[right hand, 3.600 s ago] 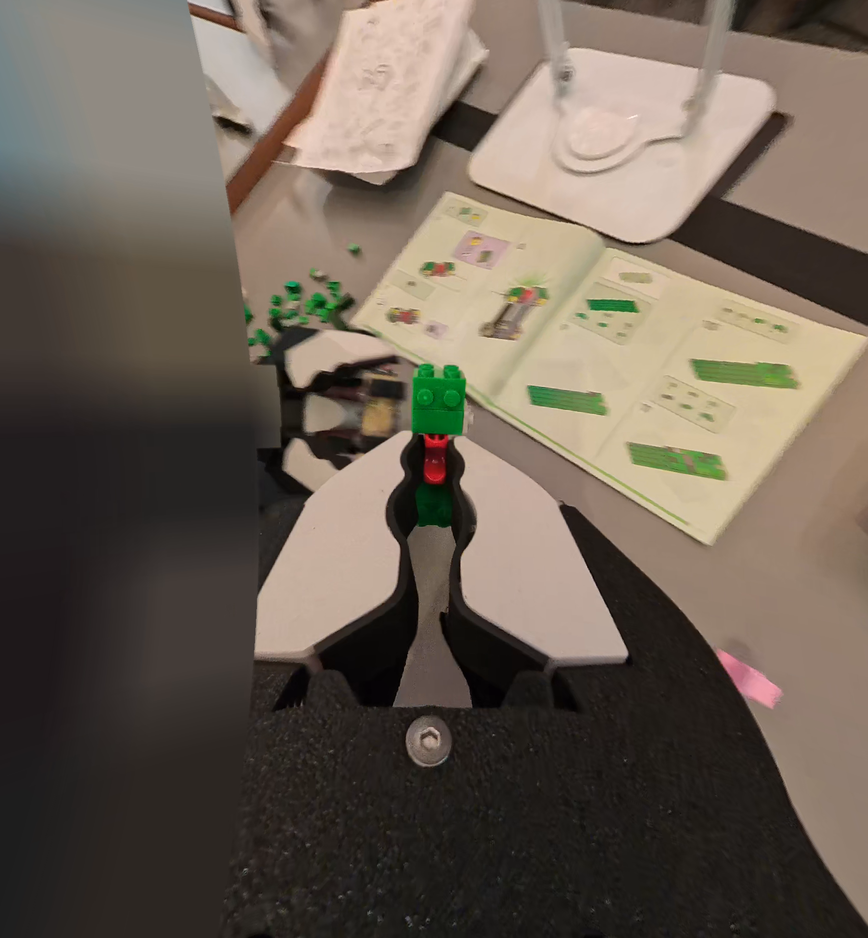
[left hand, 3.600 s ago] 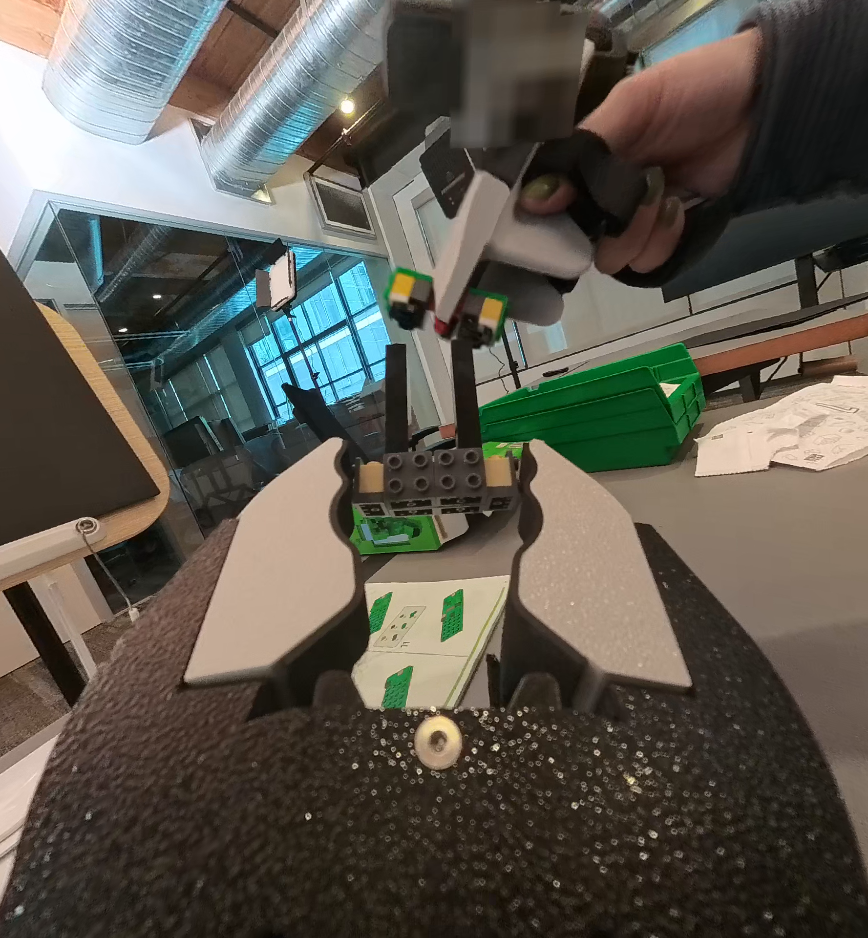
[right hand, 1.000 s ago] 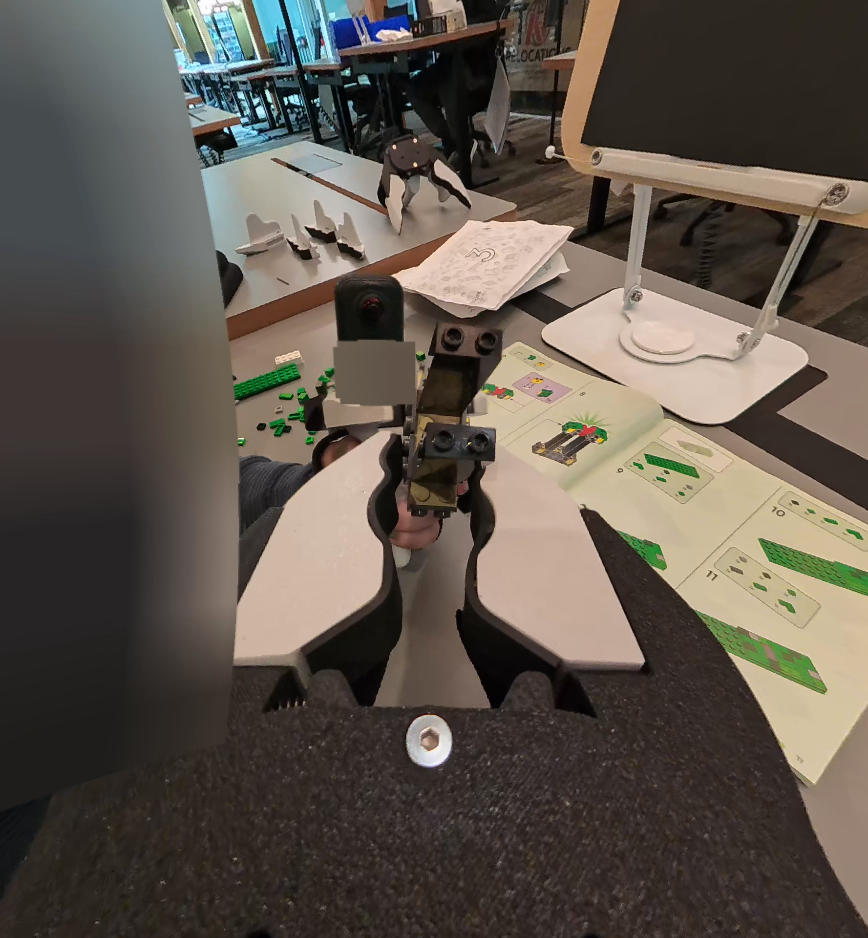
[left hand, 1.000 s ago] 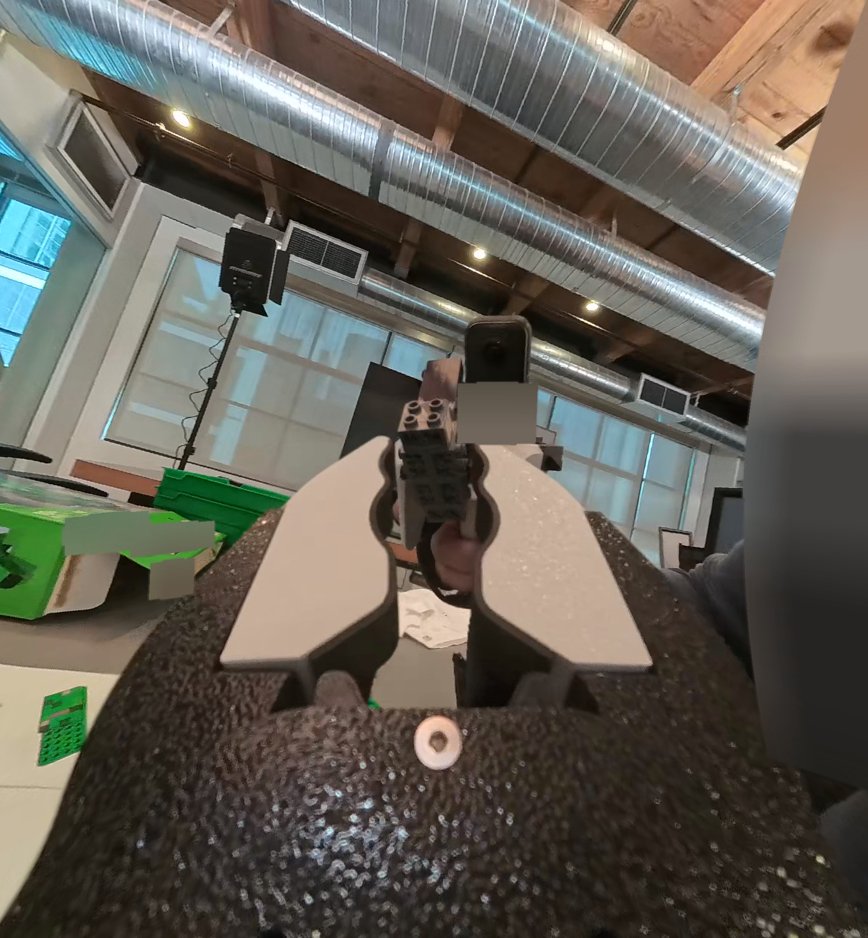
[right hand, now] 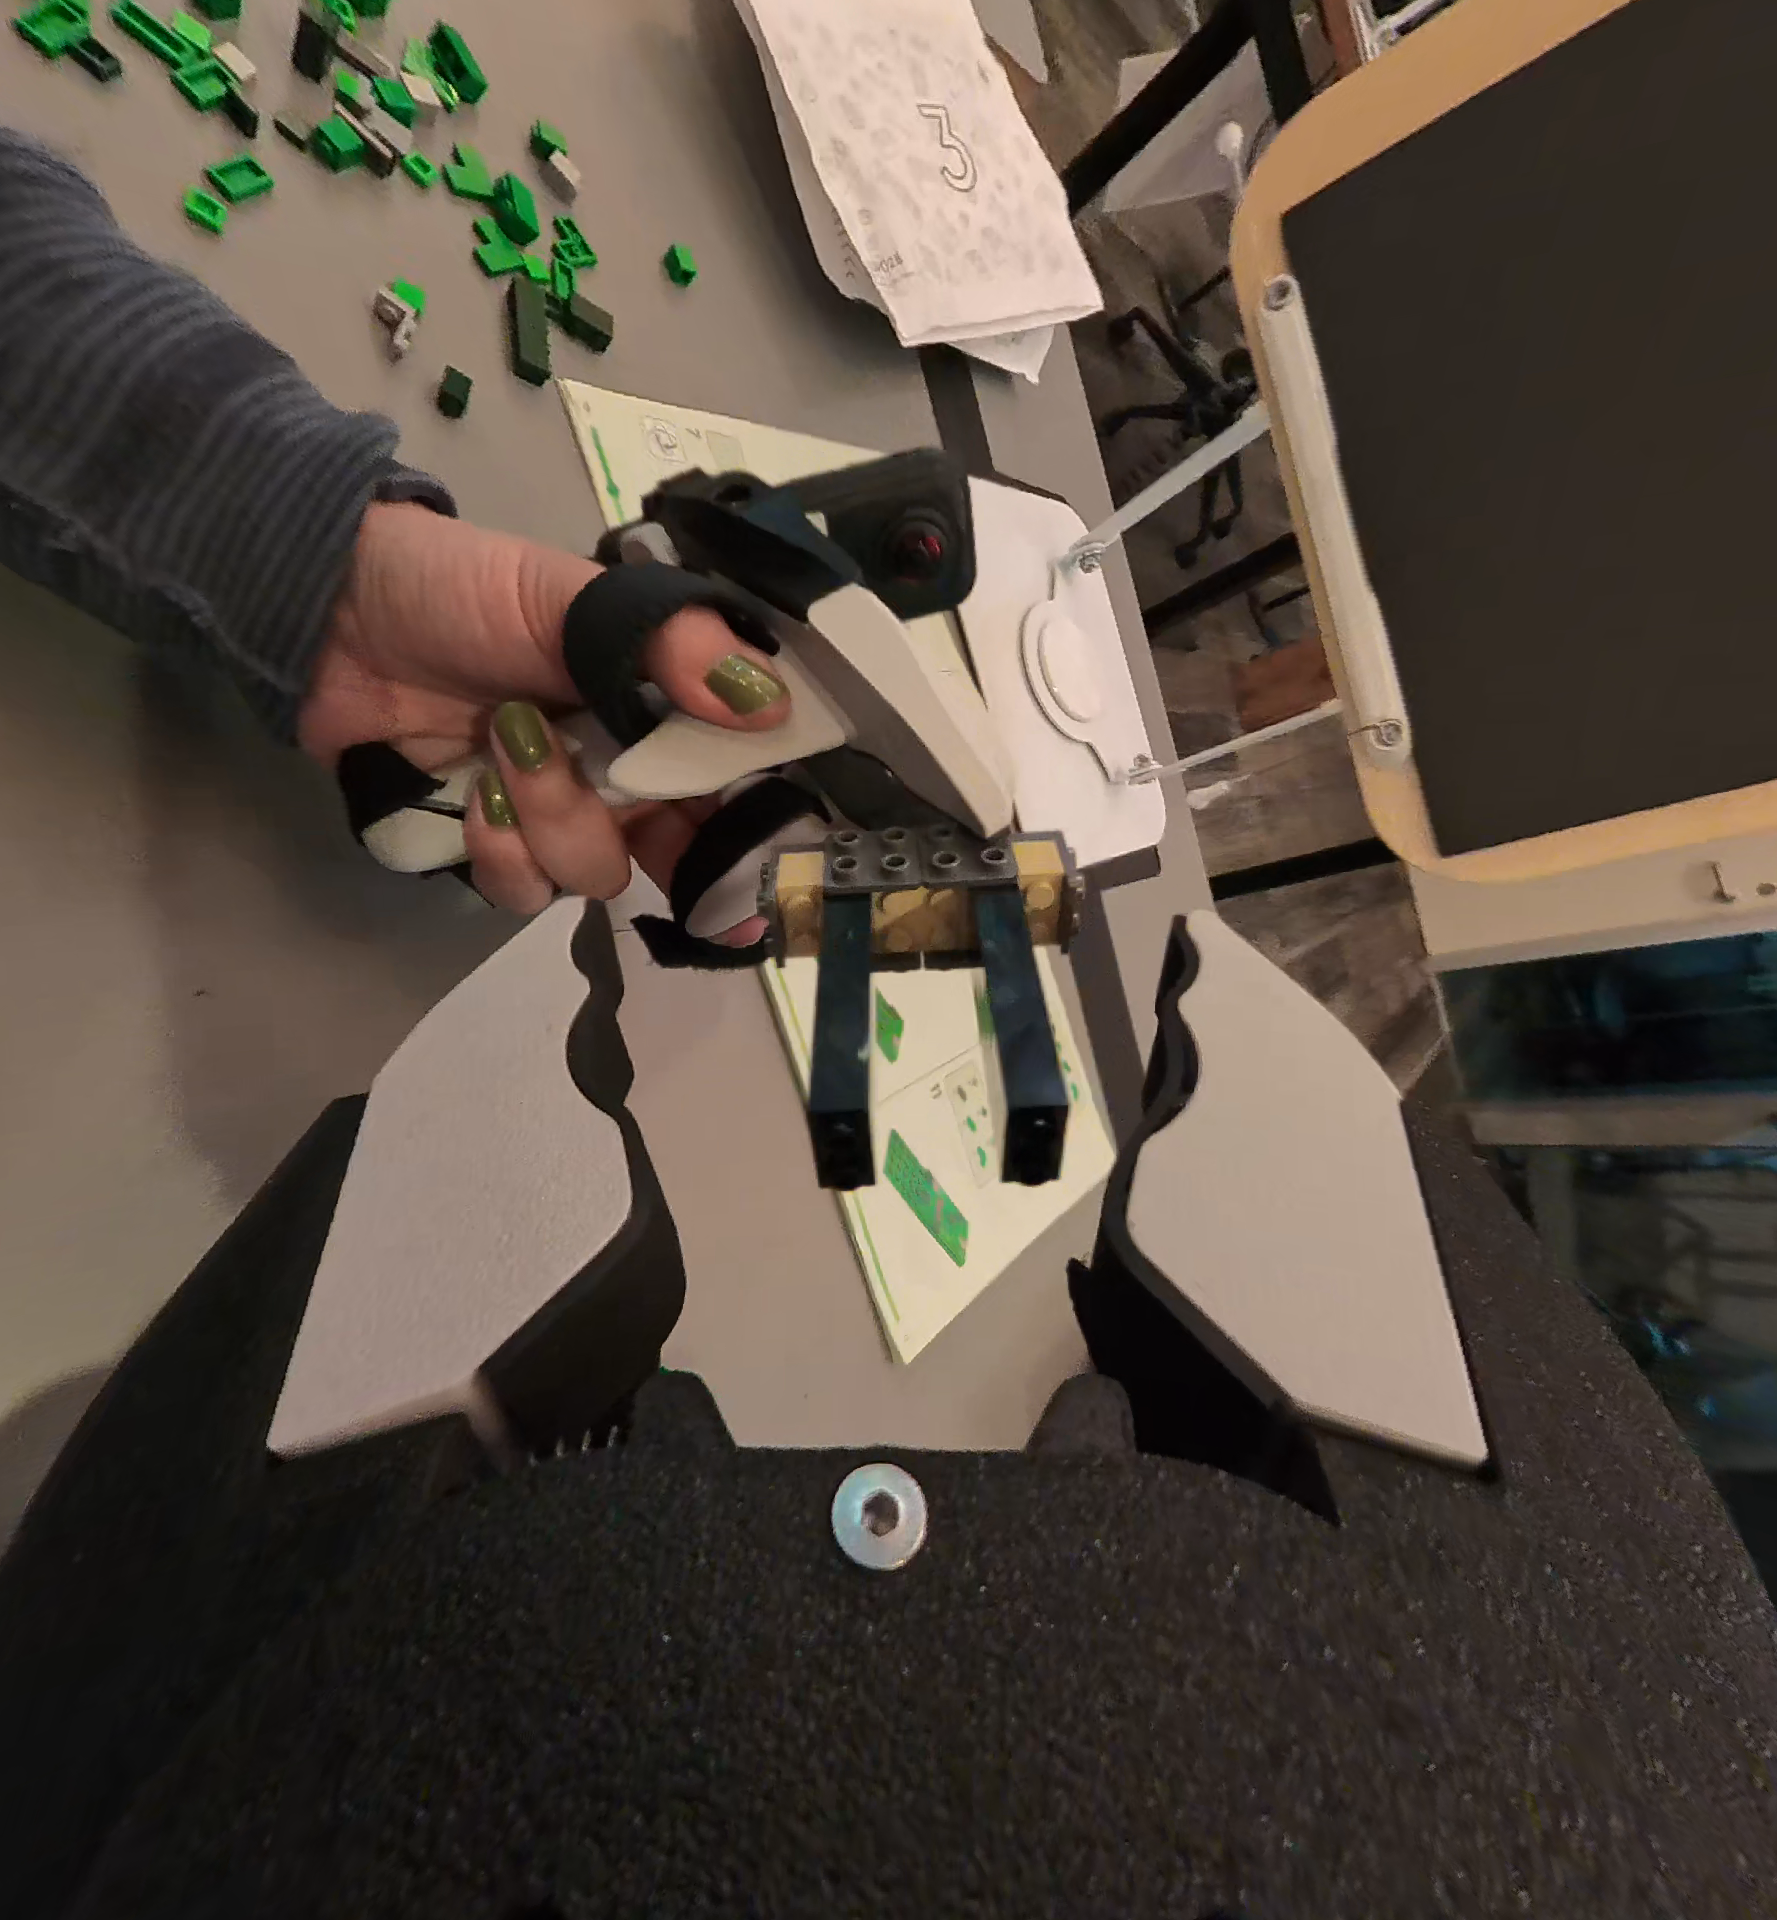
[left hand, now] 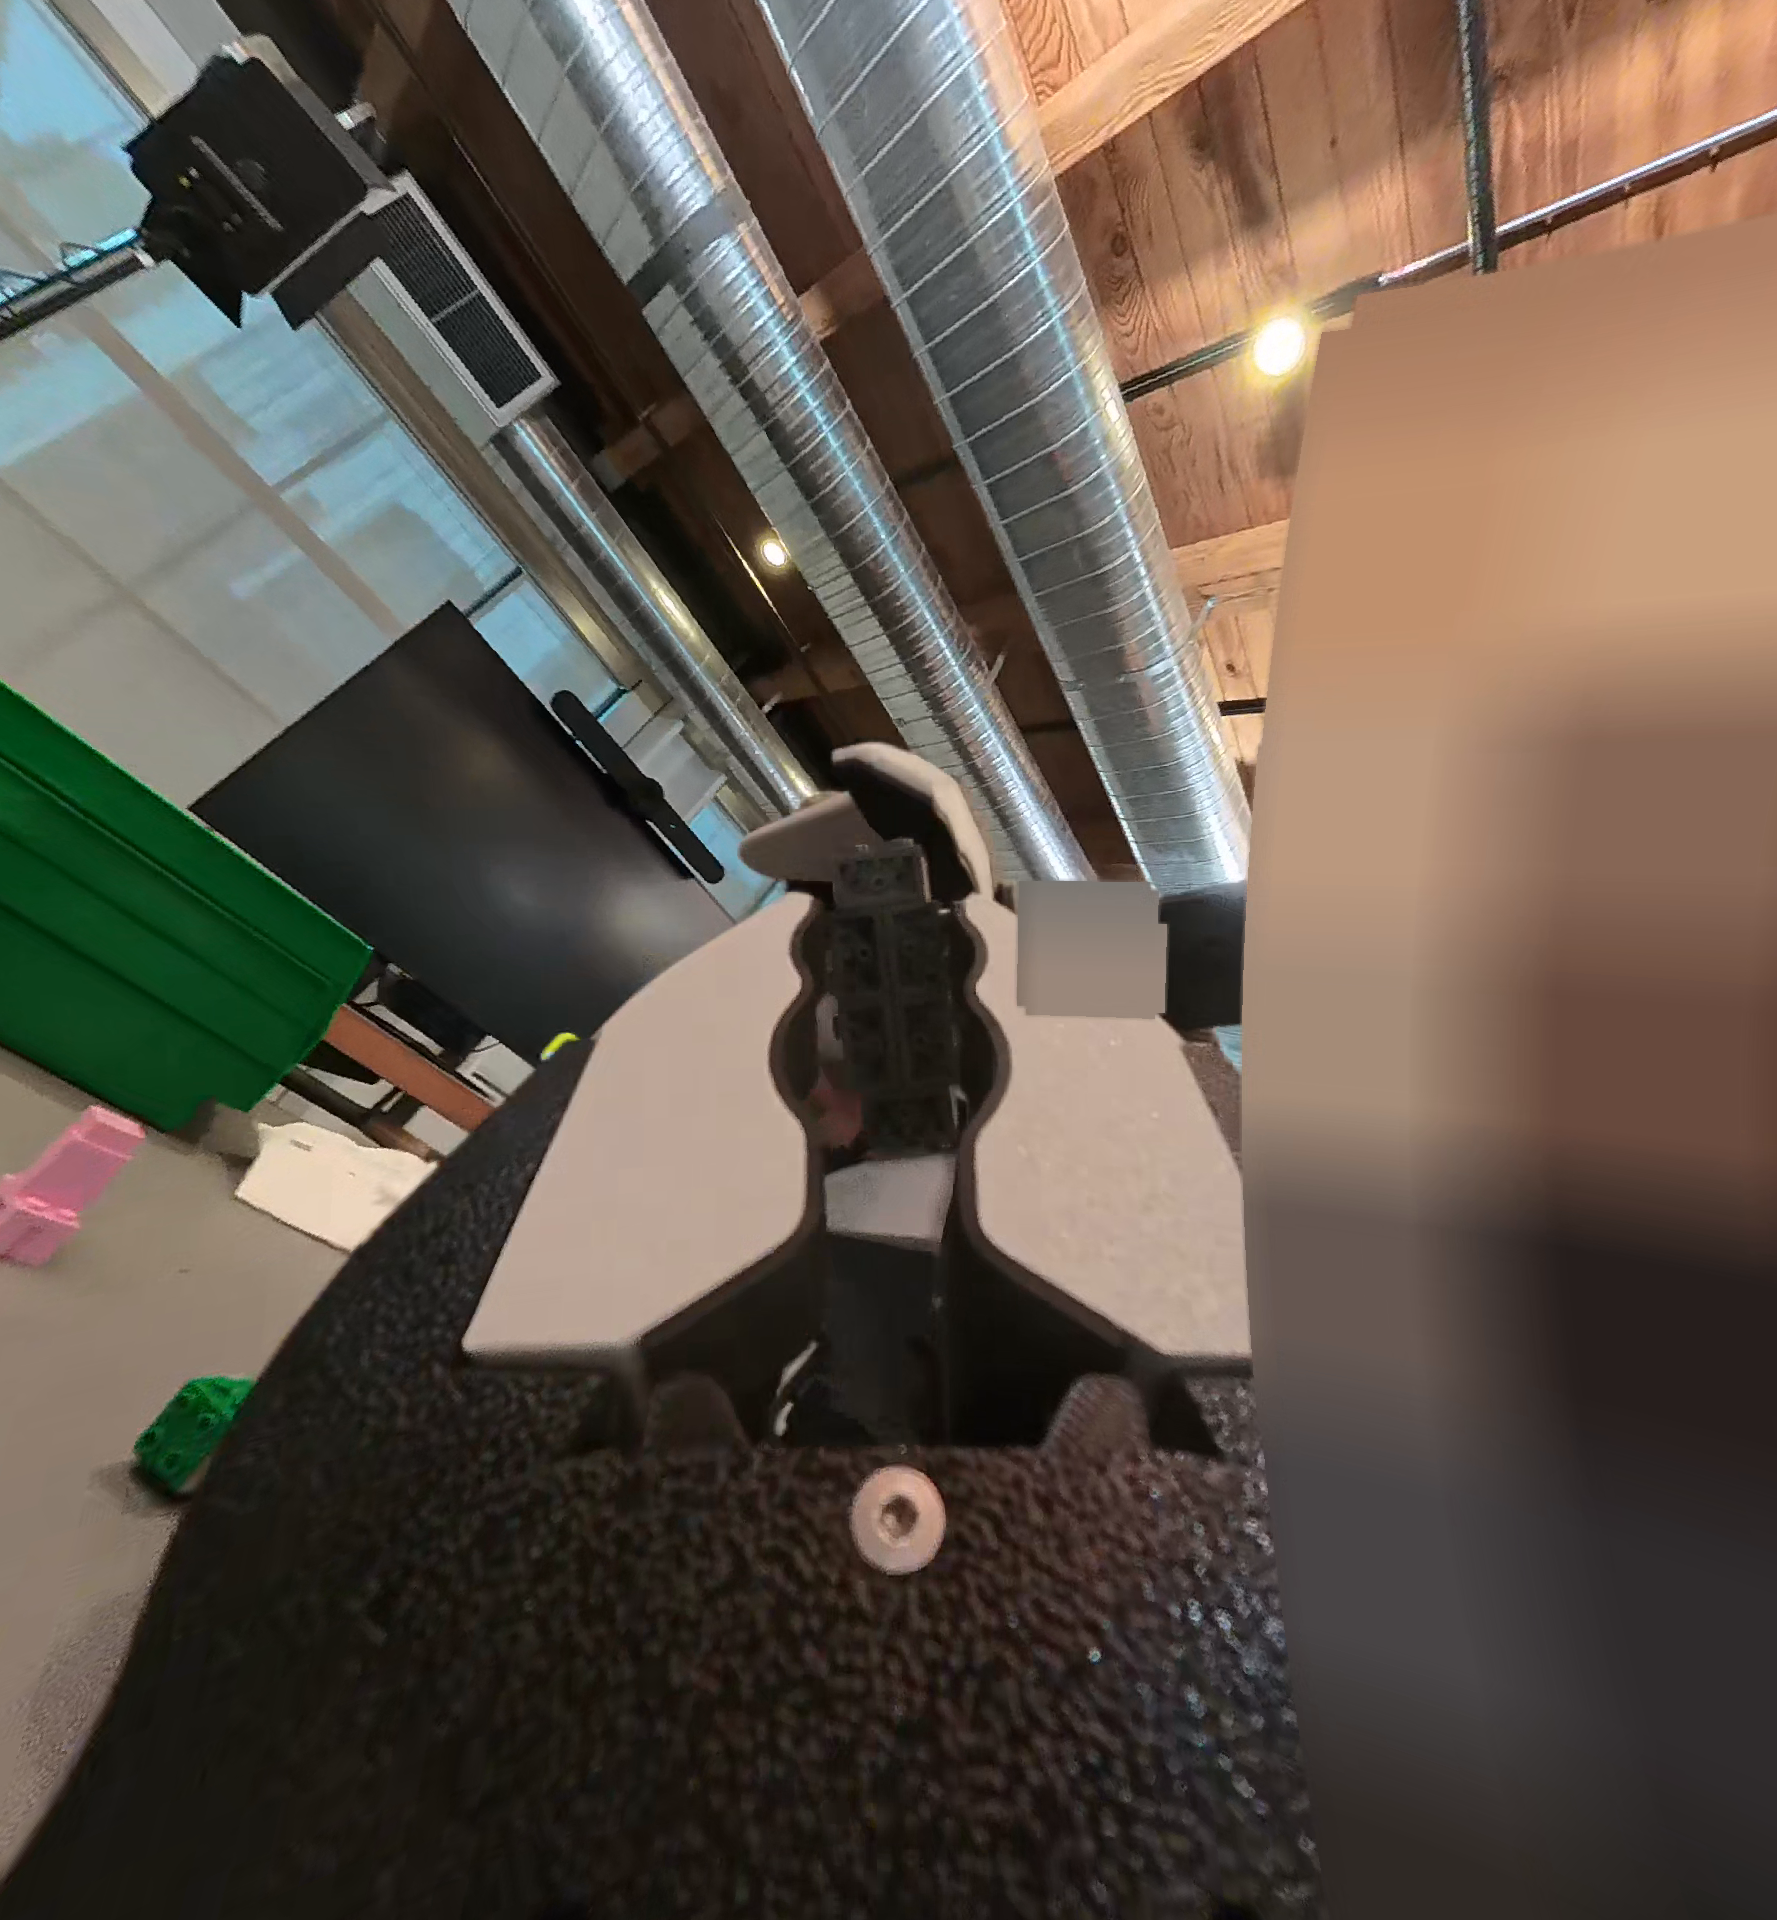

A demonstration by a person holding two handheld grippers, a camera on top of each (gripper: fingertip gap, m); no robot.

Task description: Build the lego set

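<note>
Dark grey and tan lego sub-assembly [right hand: 920, 899] hangs above the instruction booklet [right hand: 925, 1205], pinched at its studded block by the left gripper [left hand: 882, 961]. Two long black legs [right hand: 842, 1049] look light, rigid, liable to snap off; hold the block. Right gripper [right hand: 889, 1023] spread wide, empty.

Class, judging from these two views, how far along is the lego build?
Done: a dark grey and tan sub-assembly with two black columns. In hand: the left hand-held gripper clamps it; the right hand-held gripper is open. Left: many loose green pieces lie unused on the table.
</note>
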